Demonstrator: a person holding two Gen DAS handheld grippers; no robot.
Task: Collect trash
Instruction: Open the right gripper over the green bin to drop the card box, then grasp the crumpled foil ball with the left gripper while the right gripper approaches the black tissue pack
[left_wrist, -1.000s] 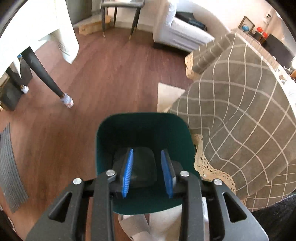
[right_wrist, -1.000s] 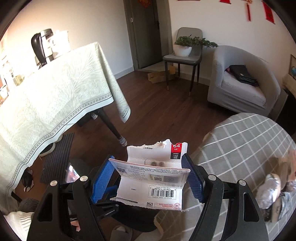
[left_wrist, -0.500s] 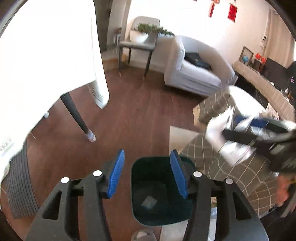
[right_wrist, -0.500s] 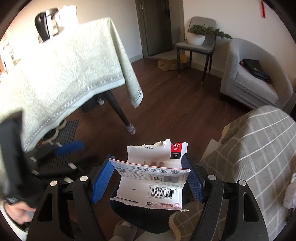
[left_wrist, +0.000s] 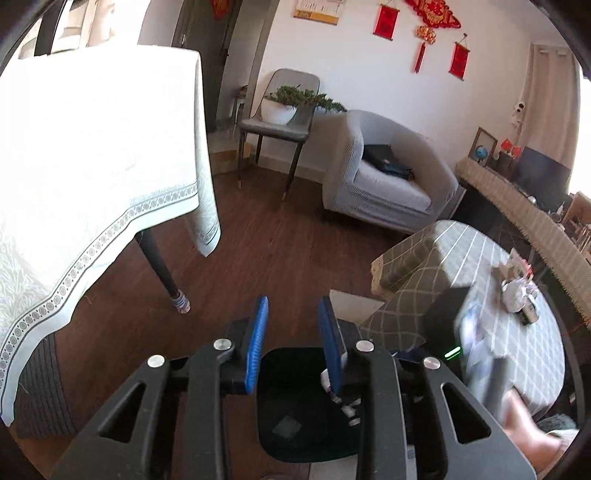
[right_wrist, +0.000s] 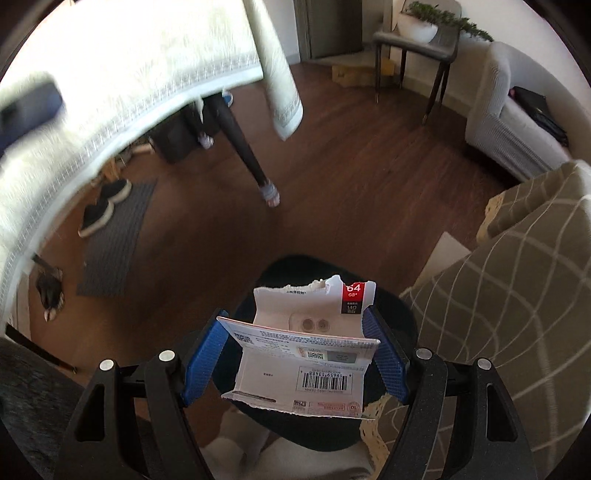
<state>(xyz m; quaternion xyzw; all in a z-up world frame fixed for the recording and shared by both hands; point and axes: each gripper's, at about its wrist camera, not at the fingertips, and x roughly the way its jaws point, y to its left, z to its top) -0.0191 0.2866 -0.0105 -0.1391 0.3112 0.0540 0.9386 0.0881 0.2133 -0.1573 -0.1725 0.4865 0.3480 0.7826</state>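
Packaging (right_wrist: 301, 350), torn white card with a barcode, sits clamped between the right gripper's (right_wrist: 295, 354) blue pads, directly above the dark bin (right_wrist: 332, 428) on the floor. Left gripper (left_wrist: 293, 347) hangs over the bin (left_wrist: 303, 413) too, jaws apart and empty.

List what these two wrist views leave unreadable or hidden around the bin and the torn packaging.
- Bin contents, right wrist view: torn packaging covers the opening.
- Bin floor, left wrist view: too dark; left gripper fingers cover its sides.
- Right gripper, left wrist view: motion-blurred.
- Scraps on the checked table: too small.
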